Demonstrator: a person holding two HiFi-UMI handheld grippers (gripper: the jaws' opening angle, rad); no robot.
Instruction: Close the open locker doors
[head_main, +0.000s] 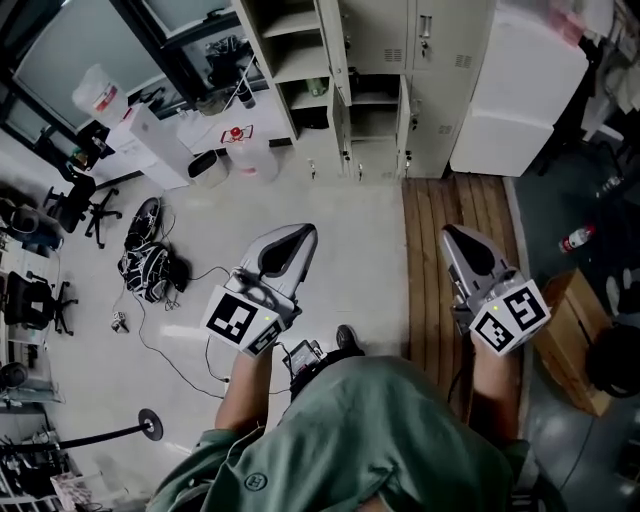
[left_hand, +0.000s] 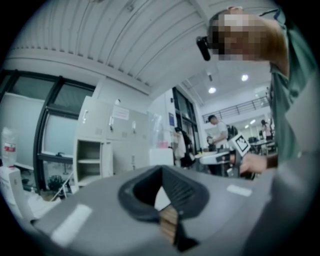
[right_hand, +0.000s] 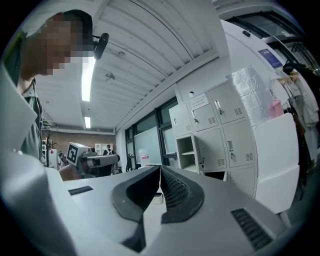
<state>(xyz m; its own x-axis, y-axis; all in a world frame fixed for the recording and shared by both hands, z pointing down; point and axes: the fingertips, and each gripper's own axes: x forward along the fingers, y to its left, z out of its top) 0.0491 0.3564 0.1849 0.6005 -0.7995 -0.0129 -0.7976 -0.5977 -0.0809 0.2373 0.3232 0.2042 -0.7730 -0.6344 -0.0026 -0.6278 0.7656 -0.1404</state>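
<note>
Both tools are out in front of the person, and neither has anything in it. The left tool (head_main: 297, 238) has its jaws pressed together, tips meeting on nothing, and its own view (left_hand: 161, 170) confirms that. The right tool (head_main: 455, 240) is the same, jaws closed on air (right_hand: 160, 169).

The target is the bank of lockers (head_main: 385, 45), straight ahead and well apart from both tools, with bare floor (head_main: 350, 230) between. At least 2 doors hang open. A tall door (head_main: 334, 50) stands edge-on beside the open shelves (head_main: 290, 45), roughly in line with the left tool. A lower door (head_main: 404, 112) juts out to its right, closer to the right tool's line. From the right gripper view the open compartment (right_hand: 186, 151) shows up clearly.

Both doors stand upright and look to swing on a vertical edge, so each likely wants a sideways push against its flat face. Neither tool is meaningfully nearer. By position, the left would likely suit the tall door and the right the lower one. The person probably has to walk in first, because nothing is within reach from here.
</note>
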